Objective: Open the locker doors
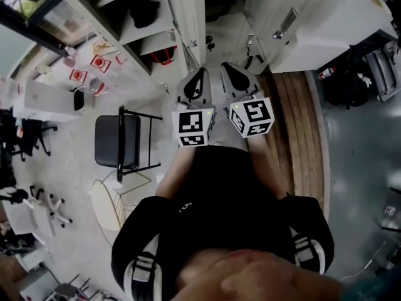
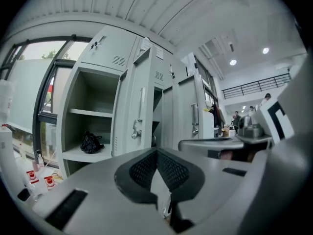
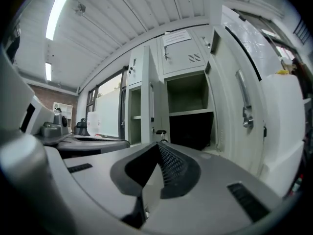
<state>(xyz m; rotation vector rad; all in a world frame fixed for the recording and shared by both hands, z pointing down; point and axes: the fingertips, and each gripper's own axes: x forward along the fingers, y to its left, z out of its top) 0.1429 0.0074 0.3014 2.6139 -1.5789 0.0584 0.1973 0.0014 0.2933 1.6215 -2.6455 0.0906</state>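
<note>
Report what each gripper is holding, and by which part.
Nothing is held. The left gripper is shut with nothing between its jaws, and so is the right gripper. Neither touches the open locker doors ahead.

Pale grey locker doors (image 2: 128,106): painted sheet metal, smooth, semi-matt. Silver door handle (image 2: 136,129): glossy metal. Brown floor strip (image 1: 294,118): wood planks. Left gripper (image 2: 157,153) shell: matt grey plastic; pads (image 2: 172,170) black, cross-hatched.
</note>
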